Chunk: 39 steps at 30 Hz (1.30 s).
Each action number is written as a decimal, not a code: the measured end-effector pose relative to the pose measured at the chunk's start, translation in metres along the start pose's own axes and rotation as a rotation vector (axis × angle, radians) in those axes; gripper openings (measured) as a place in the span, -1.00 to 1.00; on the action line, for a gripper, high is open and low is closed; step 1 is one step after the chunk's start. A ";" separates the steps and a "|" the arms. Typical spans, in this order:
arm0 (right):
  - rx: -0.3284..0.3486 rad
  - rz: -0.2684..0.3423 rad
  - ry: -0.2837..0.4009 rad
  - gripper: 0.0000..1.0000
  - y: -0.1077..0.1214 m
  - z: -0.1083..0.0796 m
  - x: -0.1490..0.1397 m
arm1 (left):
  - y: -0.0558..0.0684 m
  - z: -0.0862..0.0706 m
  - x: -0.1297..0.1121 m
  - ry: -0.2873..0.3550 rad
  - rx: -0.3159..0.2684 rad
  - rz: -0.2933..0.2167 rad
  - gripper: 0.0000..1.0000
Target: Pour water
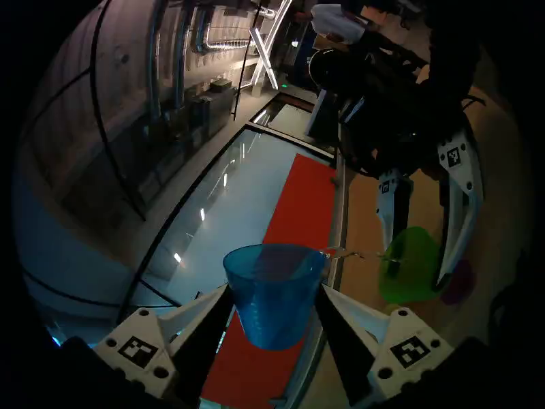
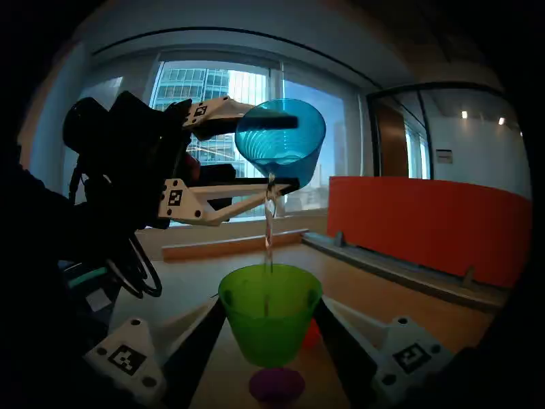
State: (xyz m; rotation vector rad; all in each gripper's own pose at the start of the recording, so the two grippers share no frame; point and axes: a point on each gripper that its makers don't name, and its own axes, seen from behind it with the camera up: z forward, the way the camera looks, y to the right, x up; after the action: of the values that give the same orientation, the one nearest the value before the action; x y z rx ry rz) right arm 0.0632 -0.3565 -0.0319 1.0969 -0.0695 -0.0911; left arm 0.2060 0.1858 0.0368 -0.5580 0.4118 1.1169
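One blue cup [image 2: 281,140] streams water [image 2: 268,221] into green cup [image 2: 270,320].

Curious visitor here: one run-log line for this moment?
left gripper: grips tilted translucent blue plastic cup | water stream: entering translucent green plastic cup | right gripper: grips it

Listed: blue cup [image 2: 281,140], translucent, finely ringed; green cup [image 2: 270,320], translucent; partition [image 2: 429,225], orange-red; counter [image 2: 381,286], pale wood tone; round object [image 2: 276,385], purple; marker tag [image 2: 127,359], black-and-white squares.
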 end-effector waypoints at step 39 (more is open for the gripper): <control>-0.004 -0.005 0.004 0.78 0.003 0.003 0.002 | -0.007 0.000 0.004 -0.017 -0.001 0.127 0.62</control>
State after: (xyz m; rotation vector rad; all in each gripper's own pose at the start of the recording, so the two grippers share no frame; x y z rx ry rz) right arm 0.0652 -0.3580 -0.0276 1.0938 -0.0633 -0.0935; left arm 0.2137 0.1862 0.0357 -0.5280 0.4365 1.2427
